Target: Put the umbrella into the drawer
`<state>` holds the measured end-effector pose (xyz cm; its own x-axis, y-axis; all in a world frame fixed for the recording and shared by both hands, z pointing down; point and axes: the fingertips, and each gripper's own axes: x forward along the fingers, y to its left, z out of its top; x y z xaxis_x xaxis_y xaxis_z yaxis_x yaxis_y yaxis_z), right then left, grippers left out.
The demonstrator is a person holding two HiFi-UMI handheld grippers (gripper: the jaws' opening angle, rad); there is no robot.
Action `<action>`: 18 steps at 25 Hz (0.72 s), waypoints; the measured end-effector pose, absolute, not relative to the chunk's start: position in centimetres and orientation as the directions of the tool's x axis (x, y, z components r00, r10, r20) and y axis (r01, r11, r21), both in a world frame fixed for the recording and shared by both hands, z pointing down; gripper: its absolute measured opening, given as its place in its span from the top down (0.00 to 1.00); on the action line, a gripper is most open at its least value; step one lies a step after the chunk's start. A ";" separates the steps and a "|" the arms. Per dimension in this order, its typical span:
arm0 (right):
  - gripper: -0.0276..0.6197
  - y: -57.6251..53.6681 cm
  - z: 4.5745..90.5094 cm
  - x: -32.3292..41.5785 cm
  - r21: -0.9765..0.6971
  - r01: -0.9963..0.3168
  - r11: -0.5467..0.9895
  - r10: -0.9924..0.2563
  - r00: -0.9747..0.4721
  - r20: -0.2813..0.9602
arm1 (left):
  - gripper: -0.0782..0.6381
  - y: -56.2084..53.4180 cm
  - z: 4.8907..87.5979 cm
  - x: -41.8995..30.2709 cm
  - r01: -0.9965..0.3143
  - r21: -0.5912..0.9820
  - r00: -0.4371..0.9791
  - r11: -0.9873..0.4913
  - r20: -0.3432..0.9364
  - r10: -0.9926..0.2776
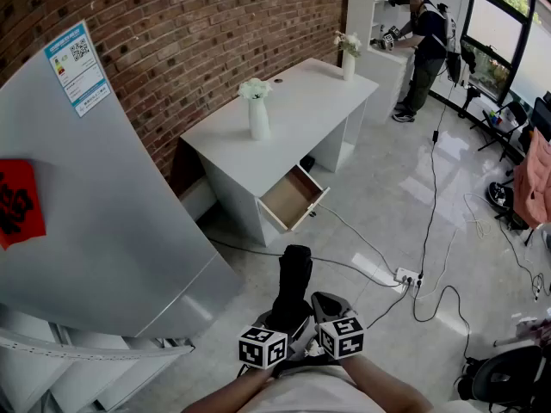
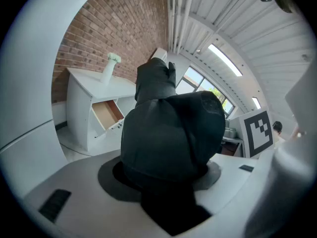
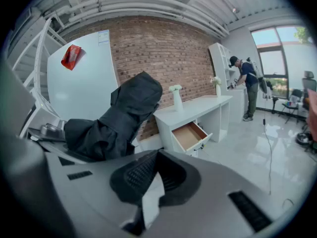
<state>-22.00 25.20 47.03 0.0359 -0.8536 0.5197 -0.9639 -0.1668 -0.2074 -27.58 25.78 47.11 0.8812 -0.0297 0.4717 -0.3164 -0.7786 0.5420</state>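
- Clamps black umbrella (image 1: 293, 286) in left gripper (image 1: 287, 319), long axis tilted up and forward toward open drawer (image 1: 291, 198).
- Holds right gripper (image 1: 331, 310) just beside, jaws together, empty.
- Faces bare floor (image 1: 258, 269) up to drawer front.

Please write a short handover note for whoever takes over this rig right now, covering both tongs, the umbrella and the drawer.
Left tongs: shut on the folded black umbrella, which sticks out forward past them.
Right tongs: shut with nothing in them, held beside the left.
Drawer: pulled open in the white desk by the brick wall, some way ahead across the floor. The part of its inside that shows looks empty.
Done: the umbrella is in hand and the drawer is open.
Left: walk to the desk, lay the umbrella in the drawer and release it.
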 end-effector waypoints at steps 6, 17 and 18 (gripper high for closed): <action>0.93 24.8 47.2 -22.1 -0.203 -0.966 -0.158 -0.851 0.029 0.524 | 0.57 25.6 47.3 -27.5 -0.316 0.543 0.879 -0.778 0.476 -0.025; 0.93 24.3 47.6 -21.6 -0.228 -0.961 -0.156 -0.861 0.019 0.507 | 0.57 25.2 48.0 -27.6 -0.339 0.558 0.872 -0.757 0.489 -0.030; 0.93 24.3 47.6 -21.7 -0.229 -0.961 -0.152 -0.862 0.016 0.507 | 0.57 25.2 48.2 -27.5 -0.342 0.562 0.871 -0.753 0.491 -0.030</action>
